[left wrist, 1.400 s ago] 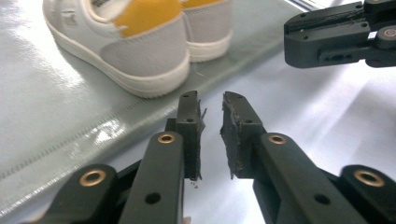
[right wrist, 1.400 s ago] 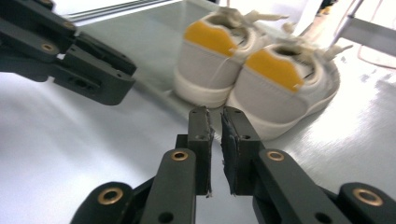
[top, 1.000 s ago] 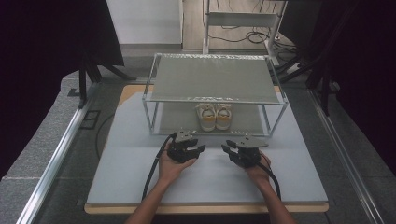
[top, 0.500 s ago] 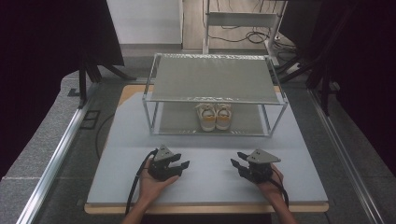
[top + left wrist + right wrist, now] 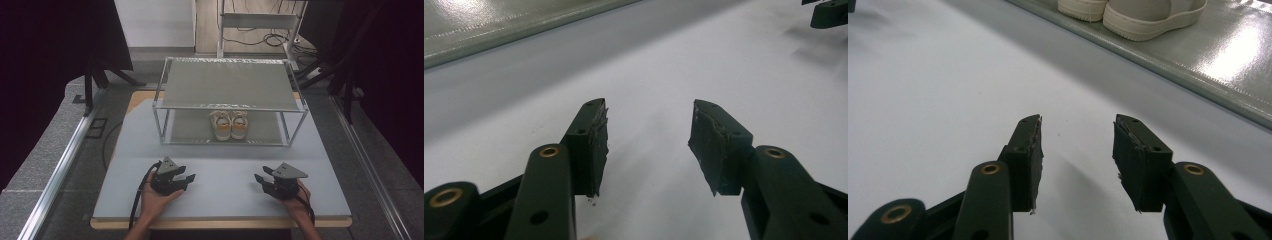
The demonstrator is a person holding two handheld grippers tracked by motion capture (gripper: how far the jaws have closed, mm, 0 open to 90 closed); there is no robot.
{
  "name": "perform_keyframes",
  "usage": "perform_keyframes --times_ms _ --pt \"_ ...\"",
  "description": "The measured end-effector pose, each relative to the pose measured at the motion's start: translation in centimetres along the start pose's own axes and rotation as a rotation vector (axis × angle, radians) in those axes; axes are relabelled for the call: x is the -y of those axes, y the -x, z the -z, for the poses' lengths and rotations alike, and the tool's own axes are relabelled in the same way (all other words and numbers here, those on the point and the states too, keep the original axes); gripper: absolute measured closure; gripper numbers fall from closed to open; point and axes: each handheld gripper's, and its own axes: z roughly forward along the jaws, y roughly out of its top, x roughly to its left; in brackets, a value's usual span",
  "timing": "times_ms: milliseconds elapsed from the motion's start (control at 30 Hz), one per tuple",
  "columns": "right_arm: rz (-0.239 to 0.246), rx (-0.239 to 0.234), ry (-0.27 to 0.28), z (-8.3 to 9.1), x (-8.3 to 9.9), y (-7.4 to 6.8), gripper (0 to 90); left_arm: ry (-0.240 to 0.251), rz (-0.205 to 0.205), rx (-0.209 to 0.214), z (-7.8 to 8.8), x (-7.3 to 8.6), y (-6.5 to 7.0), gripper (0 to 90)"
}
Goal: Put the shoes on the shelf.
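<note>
The pale surface spreads wide under me, and at its far half stands the two-level metal rack, its top shelf bare. On the lower shelf the pair of cream shoes sits side by side, touching, toes toward me, roughly at the middle of the rack's front opening.

I hold my left claw low on the near left of the surface and my right claw on the near right, well apart from each other and both well short of the rack. Each one's jaws are spread with nothing between them; the left gripper view shows bare surface past my left pads, and the right gripper view shows the shoe soles ahead and to the right of my right pads.

As I judge it, the shoes are the work in hand and I am at rest, not yet reaching. To do this well, I should go in low and level under the top shelf, mind the front corner posts, keep each claw wide until a jaw sits either side of a shoe's wall, then close on the firm heel or collar rather than the soft toe, and draw straight out before lifting.
</note>
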Motion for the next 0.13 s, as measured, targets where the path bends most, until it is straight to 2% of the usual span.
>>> perform_keyframes --times_ms 133 --pt "-0.009 0.04 0.0 0.17 0.03 0.03 47.6 -0.001 -0.004 0.005 0.05 -0.16 0.03 48.2"
